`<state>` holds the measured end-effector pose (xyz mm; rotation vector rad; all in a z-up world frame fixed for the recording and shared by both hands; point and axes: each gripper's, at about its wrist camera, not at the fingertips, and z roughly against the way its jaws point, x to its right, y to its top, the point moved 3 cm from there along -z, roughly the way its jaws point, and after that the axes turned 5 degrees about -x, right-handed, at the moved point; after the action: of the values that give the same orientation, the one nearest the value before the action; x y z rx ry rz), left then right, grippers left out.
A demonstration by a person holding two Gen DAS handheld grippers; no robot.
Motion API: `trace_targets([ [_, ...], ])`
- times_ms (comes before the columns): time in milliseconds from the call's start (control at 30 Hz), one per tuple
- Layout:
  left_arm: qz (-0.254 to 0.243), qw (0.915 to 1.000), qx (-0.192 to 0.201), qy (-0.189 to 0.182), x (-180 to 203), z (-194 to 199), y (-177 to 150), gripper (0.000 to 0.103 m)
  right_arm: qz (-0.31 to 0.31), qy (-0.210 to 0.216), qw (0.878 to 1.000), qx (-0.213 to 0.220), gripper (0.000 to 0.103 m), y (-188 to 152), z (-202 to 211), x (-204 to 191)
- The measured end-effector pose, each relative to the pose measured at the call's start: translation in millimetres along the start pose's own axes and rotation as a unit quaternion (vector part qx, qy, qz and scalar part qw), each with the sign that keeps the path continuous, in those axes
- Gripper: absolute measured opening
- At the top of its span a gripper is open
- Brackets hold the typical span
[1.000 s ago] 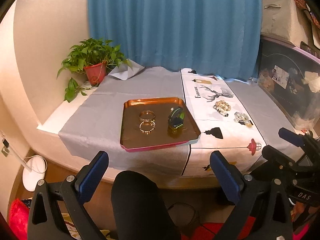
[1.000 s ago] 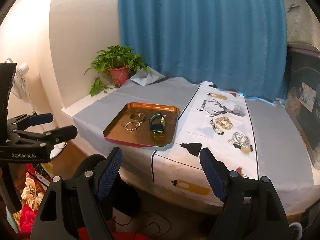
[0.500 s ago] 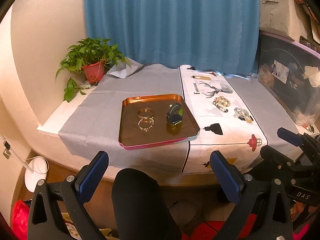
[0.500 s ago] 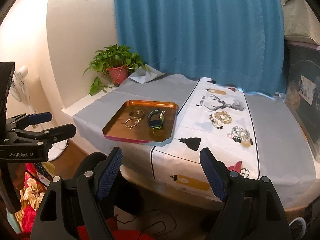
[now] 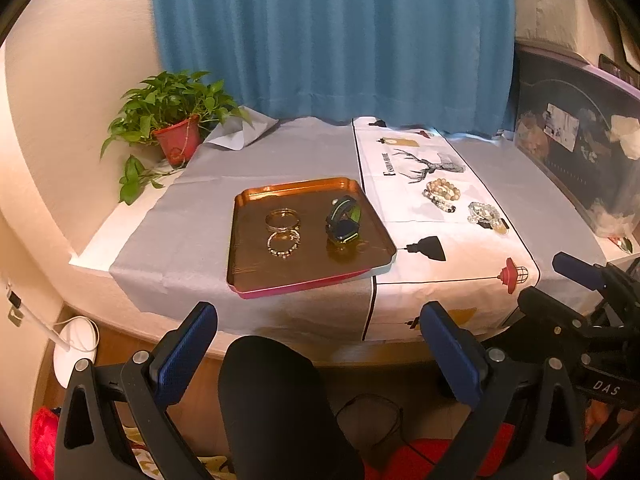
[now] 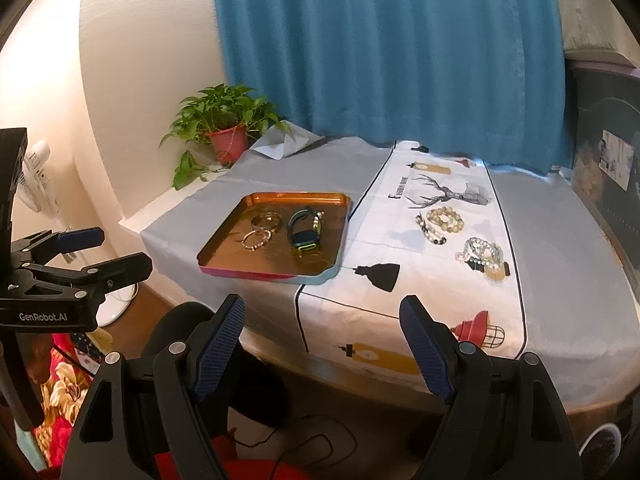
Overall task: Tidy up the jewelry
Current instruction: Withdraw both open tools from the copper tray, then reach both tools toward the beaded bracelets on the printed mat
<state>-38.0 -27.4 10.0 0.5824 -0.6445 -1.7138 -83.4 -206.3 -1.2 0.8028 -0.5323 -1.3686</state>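
A copper tray (image 5: 248, 272) (image 6: 224, 250) sits on the grey cloth and holds a gold bangle (image 5: 282, 218) (image 6: 265, 220), a beaded bracelet (image 5: 283, 243) (image 6: 256, 239) and a black-green watch (image 5: 343, 224) (image 6: 305, 232). On the printed runner to its right lie a beige bead bracelet (image 5: 442, 190) (image 6: 445, 218) with a dark-and-white strand, and a clear bead bracelet (image 5: 486, 214) (image 6: 484, 254). My left gripper (image 5: 318, 344) and right gripper (image 6: 322, 340) are both open and empty, held below the table's front edge, well short of the jewelry.
A potted plant (image 5: 176, 120) (image 6: 226, 126) stands at the back left. A blue curtain (image 5: 332, 36) hangs behind. A dark storage box (image 5: 580, 140) lines the right side. A black chair back (image 5: 276, 404) sits between my left fingers. A fan (image 6: 34, 176) stands at the left.
Both grippers have drawn back and down a little, so the table looks slightly farther away. The jewelry has not moved. Both grippers stay open.
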Motion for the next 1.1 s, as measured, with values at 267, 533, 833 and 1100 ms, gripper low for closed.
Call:
trace_targets([
  [267, -0.012, 0.9999, -0.009, 0.002, 13.6, -13.7, 8.0, 0.101, -0.018, 0.0, 1.0, -0.005, 0.08, -3.1, -6.4, 18.3],
  [533, -0.034, 0.9992, -0.02, -0.008, 42.1, -41.3, 31.0, 0.101, -0.065, -0.025, 0.998, -0.011, 0.08, -8.4, -19.8, 65.7],
  [833, -0.052, 0.9964, -0.053, -0.041, 85.6, -102.9, 67.3, 0.101, -0.117, -0.082, 0.989, -0.028, 0.08, -10.5, -52.8, 149.3],
  [1100, -0.064, 0.993, -0.069, -0.072, 134.9, -167.7, 116.4, 0.101, -0.146, -0.133, 0.98, -0.028, 0.08, 11.6, -93.0, 232.0],
])
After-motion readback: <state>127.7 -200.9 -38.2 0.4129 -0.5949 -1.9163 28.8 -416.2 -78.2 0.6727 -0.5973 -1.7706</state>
